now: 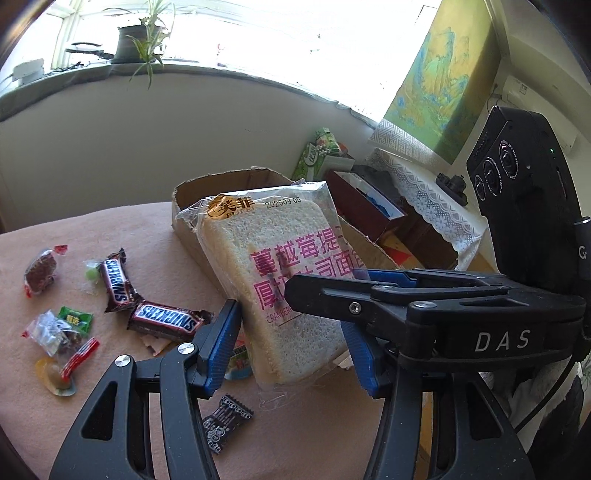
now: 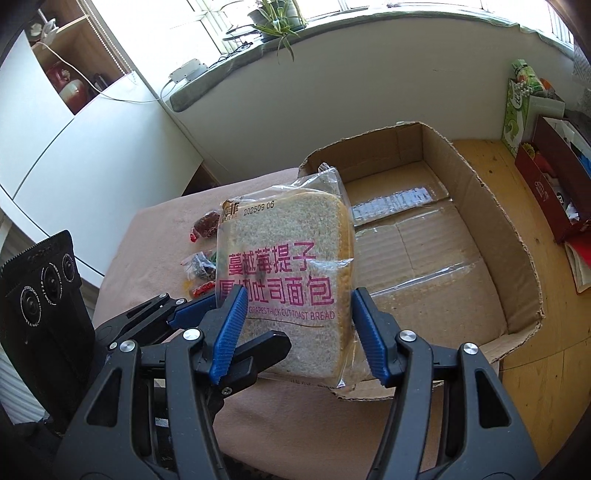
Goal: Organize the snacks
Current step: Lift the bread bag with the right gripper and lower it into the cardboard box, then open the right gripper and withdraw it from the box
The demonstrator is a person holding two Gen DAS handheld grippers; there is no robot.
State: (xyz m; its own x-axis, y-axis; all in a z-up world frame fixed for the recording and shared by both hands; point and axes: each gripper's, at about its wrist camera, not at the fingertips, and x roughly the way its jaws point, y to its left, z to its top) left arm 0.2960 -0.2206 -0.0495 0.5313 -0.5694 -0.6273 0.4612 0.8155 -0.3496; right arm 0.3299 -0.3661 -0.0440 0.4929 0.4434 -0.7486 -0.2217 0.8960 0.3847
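Note:
A clear packet of thick-cut toast bread (image 1: 280,295) (image 2: 291,258) with pink lettering hangs upright in the air, held from two sides. My left gripper (image 1: 290,350) is shut on its lower edges, and my right gripper (image 2: 299,328) is shut on its lower part too. The packet is beside the near left corner of an open, empty cardboard box (image 2: 517,258) (image 1: 192,192). On the pink cloth (image 1: 110,229) lie two Snickers bars (image 1: 116,280) (image 1: 166,319) and several small wrapped candies (image 1: 55,328).
A dark red box (image 2: 546,192) and a green carton (image 2: 515,118) stand to the right of the cardboard box on a wooden surface (image 2: 535,369). A black candy wrapper (image 1: 225,421) lies near the cloth's front. A windowsill with a plant (image 2: 277,22) runs behind.

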